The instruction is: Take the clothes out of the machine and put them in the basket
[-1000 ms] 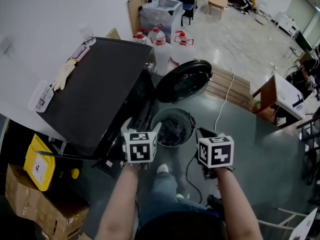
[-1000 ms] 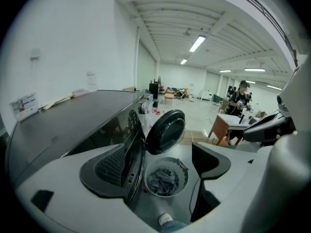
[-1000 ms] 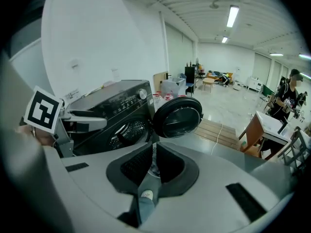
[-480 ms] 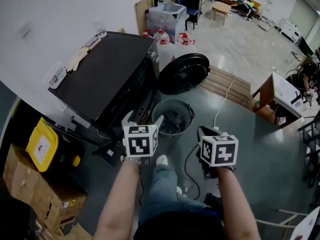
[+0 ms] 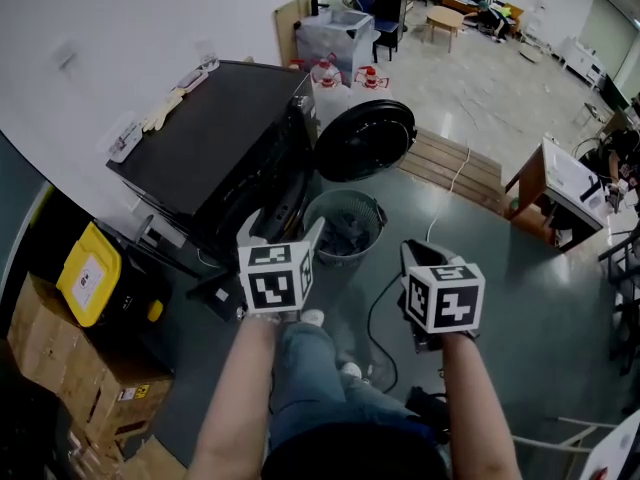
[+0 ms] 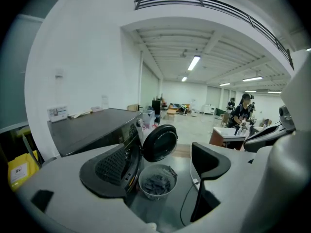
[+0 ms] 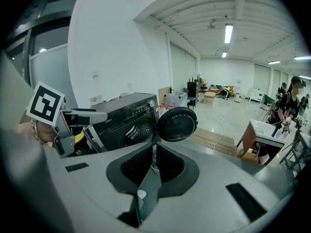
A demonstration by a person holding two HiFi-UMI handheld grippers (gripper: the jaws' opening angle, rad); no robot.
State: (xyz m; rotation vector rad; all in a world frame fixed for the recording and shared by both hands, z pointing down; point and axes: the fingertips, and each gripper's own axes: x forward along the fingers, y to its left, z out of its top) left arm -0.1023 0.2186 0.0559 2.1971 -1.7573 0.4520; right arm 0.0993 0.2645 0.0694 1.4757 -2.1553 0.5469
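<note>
Clothes (image 5: 345, 236), dark, heaped in the mesh basket (image 5: 312, 218) on the floor (image 5: 480, 268) before the black washing machine (image 5: 220, 158), its round door (image 5: 362, 140) open, left gripper (image 5: 282, 230) released and empty, right gripper (image 5: 420, 258) clenched on nothing, both hovering near the basket

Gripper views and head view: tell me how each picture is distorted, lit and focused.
Left gripper view: strong fisheye, black corners, ceiling lines bowed; basket sharp. Right gripper view: same fisheye, ceiling lamp bright, machine door clear. Head view: milder bending at the edges, even light, no harsh shadows.
</note>
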